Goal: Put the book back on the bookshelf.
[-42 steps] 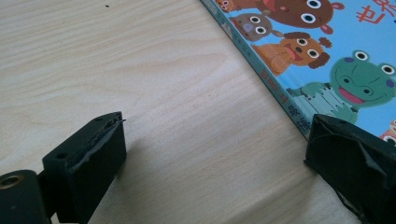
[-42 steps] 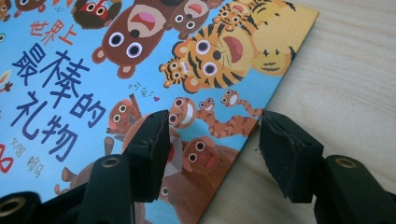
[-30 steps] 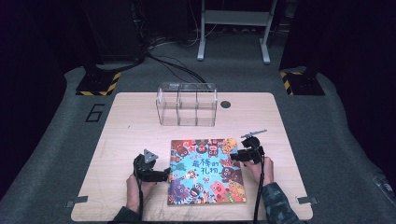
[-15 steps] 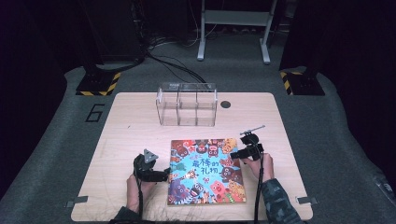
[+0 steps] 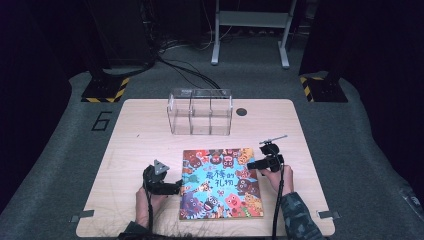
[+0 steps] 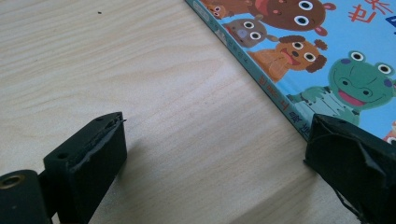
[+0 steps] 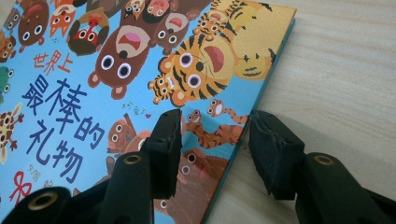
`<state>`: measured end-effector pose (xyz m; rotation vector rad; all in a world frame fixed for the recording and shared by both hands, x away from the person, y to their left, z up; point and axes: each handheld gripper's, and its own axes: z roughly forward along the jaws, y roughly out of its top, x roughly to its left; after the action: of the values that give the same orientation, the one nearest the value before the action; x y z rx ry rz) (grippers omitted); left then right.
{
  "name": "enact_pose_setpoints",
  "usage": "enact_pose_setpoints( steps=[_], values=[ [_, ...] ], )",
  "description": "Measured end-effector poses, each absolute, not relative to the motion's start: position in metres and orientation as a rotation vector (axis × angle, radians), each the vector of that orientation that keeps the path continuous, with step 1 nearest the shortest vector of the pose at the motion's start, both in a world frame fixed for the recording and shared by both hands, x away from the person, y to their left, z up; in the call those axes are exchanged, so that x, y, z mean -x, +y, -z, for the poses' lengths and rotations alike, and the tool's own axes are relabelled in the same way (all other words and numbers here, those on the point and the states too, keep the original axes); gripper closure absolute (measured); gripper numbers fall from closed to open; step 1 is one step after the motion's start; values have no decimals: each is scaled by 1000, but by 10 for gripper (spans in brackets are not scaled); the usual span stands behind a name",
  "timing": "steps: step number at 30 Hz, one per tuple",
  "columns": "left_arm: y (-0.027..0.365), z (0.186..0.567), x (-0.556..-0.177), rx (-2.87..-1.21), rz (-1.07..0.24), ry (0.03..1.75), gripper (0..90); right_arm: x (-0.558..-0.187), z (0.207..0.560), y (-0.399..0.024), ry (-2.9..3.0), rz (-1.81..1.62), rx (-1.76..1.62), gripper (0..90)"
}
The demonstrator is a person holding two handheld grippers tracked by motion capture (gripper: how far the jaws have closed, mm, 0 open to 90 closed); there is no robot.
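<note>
Two tongs at one picture book (image 5: 221, 183), flat on wooden table (image 5: 140, 150).
Left tongs (image 5: 176, 187) just off book's left edge, jaws spread wide, nothing between but bare table; in left gripper view, one jaw on wood, other at book's spine edge (image 6: 261, 79). Right tongs (image 5: 251, 165) over book's right edge, jaws narrowed but still parted, not pressing; in right gripper view, one jaw above cover (image 7: 140, 79), other just outside edge over table (image 7: 336, 70), cover corner strip between. Clear plastic divided box (image 5: 200, 112) well beyond both tongs, toward far side of table. Hands behind tongs, near table's front edge.
</note>
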<state>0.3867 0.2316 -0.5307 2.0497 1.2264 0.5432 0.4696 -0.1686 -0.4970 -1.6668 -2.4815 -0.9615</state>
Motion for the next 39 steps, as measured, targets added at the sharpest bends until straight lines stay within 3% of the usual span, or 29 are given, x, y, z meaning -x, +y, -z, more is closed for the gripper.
enact_pose_setpoints(
  steps=[10,14,19,39],
  values=[
    [232,531,-387,-2050,-543,1225,52,-468,491,-171,-2477,1003,1657,543],
    [231,531,-386,-2049,-547,1229,53,-466,490,-171,-2397,1063,1591,601],
    [231,531,-387,-2049,-549,1227,53,-468,488,-156,-2500,978,1602,582],
    [231,531,-387,-2047,-550,1226,53,-471,499,-167,-2499,958,1688,554]
  ],
)
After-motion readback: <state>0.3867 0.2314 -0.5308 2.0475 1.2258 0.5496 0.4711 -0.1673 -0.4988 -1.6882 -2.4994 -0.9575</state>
